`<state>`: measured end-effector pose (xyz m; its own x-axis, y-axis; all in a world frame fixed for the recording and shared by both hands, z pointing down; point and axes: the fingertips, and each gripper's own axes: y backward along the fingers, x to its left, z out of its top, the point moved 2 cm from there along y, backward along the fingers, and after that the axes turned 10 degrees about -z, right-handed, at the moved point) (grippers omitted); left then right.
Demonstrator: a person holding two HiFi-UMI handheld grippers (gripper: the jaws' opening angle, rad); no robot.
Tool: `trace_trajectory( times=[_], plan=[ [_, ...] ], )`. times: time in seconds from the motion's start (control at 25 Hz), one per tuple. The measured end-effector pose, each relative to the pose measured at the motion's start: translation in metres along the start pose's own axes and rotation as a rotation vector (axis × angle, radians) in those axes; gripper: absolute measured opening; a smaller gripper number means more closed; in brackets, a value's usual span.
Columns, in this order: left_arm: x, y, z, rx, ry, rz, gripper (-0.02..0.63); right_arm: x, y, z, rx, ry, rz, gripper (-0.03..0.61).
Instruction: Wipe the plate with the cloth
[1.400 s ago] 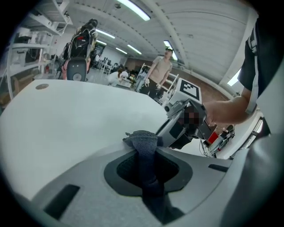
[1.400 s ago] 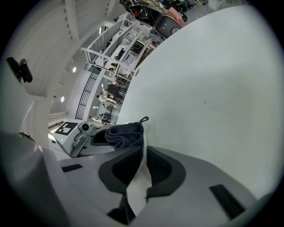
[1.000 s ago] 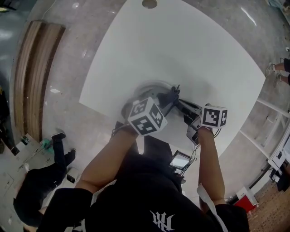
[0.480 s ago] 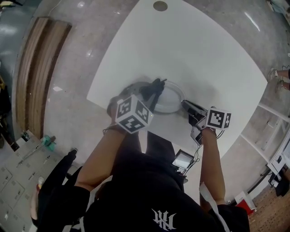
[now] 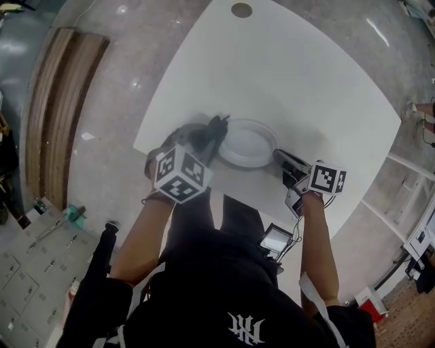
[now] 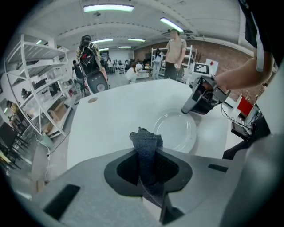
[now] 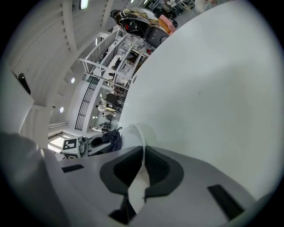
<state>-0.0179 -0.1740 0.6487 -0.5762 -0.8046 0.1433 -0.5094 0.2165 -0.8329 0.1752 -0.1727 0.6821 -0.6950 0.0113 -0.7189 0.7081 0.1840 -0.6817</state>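
A clear round plate (image 5: pixel 246 144) lies on the white table (image 5: pixel 292 75) near its front edge. My right gripper (image 5: pixel 277 156) is shut on the plate's right rim; in the right gripper view the rim (image 7: pixel 137 137) runs between the jaws of that gripper (image 7: pixel 143 155). My left gripper (image 5: pixel 216 129) is shut on a dark grey cloth (image 5: pixel 207 134) and sits just left of the plate. In the left gripper view the cloth (image 6: pixel 145 144) sticks up from that gripper (image 6: pixel 146 153), with the plate (image 6: pixel 175 131) and the right gripper (image 6: pixel 202 95) beyond it.
A round grommet (image 5: pixel 241 10) sits in the table's far end. Wooden benches (image 5: pixel 54 102) stand to the left on the floor. A small screen device (image 5: pixel 273 240) hangs below the table's front edge. White shelving (image 6: pixel 40 88) and several people (image 6: pixel 175 48) stand beyond the table.
My left gripper has drawn the cloth leftward off the plate, leaving the plate's middle uncovered. The right gripper has stayed on the rim.
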Motion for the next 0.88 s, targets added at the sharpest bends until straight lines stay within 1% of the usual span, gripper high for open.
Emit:
trace_trajectory(
  times=[0.08, 0.16, 0.32, 0.4, 0.44, 0.52, 0.6, 0.68, 0.8, 0.88],
  plan=[
    [-0.007, 0.000, 0.007, -0.027, 0.013, -0.014, 0.051, -0.001, 0.000, -0.001, -0.004, -0.002, -0.002, 0.017],
    [-0.018, -0.004, 0.021, -0.076, 0.031, -0.049, 0.051, -0.005, 0.001, -0.001, -0.006, -0.007, -0.004, 0.018],
    [-0.057, -0.022, 0.059, -0.190, 0.057, -0.192, 0.051, -0.007, 0.000, -0.001, -0.009, -0.015, -0.006, 0.018],
    [-0.078, -0.032, 0.081, -0.237, 0.051, -0.255, 0.051, -0.007, 0.000, -0.001, -0.013, -0.013, -0.006, 0.018],
    [-0.088, -0.038, 0.090, -0.245, 0.037, -0.277, 0.051, -0.007, 0.000, 0.000, -0.015, -0.013, -0.006, 0.018],
    [-0.106, -0.052, 0.103, -0.240, 0.009, -0.313, 0.051, -0.007, 0.002, 0.000, -0.019, -0.012, -0.008, 0.018],
    [-0.116, -0.063, 0.108, -0.226, -0.010, -0.335, 0.051, -0.006, 0.001, 0.000, -0.021, -0.012, -0.009, 0.018],
    [-0.115, -0.073, 0.103, -0.189, -0.035, -0.321, 0.051, -0.006, 0.000, -0.001, -0.021, -0.014, -0.008, 0.018],
    [-0.101, -0.081, 0.085, -0.109, -0.060, -0.279, 0.051, -0.006, -0.001, -0.002, -0.024, -0.010, -0.010, 0.018],
    [-0.091, -0.080, 0.076, -0.082, -0.074, -0.251, 0.051, -0.006, 0.000, -0.002, -0.025, -0.008, -0.011, 0.018]
  ],
)
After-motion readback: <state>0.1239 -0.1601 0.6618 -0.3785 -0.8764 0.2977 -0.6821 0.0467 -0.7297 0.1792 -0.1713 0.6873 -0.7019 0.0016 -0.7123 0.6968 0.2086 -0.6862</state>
